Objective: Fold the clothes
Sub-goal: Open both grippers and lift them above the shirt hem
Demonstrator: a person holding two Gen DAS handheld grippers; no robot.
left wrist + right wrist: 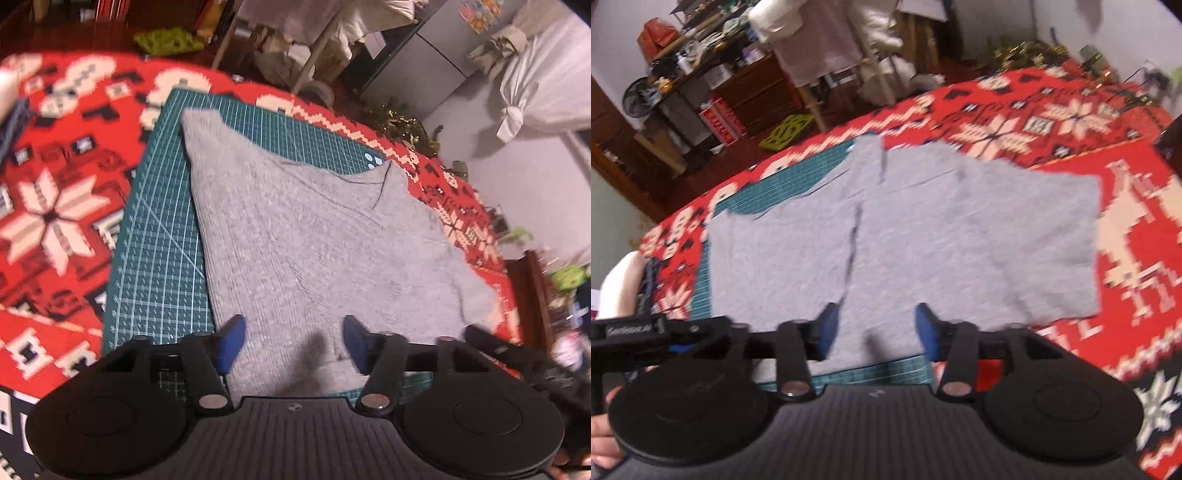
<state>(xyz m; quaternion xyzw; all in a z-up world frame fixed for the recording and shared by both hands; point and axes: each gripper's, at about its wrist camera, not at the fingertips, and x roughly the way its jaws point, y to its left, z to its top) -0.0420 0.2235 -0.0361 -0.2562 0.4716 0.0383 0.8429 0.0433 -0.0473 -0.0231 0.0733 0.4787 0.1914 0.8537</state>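
Garment: a grey knit cloth garment (303, 236), already folded over once, is lying flat on the green gridded cutting mat (162, 258), its right part reaching past the mat's edge onto the red patterned tablecloth (1071, 110).
Progress: partly folded; further folds are probably remaining.
Left gripper (291, 343): jaws are standing apart, holding nothing.
Right gripper (875, 332): jaws are standing apart, empty, above the garment's near edge.
Containers: none are showing on the table.

Cluttered dark wooden shelving (713, 92) and a grey wall (491, 147) stand behind a red patterned tablecloth (1052, 122).
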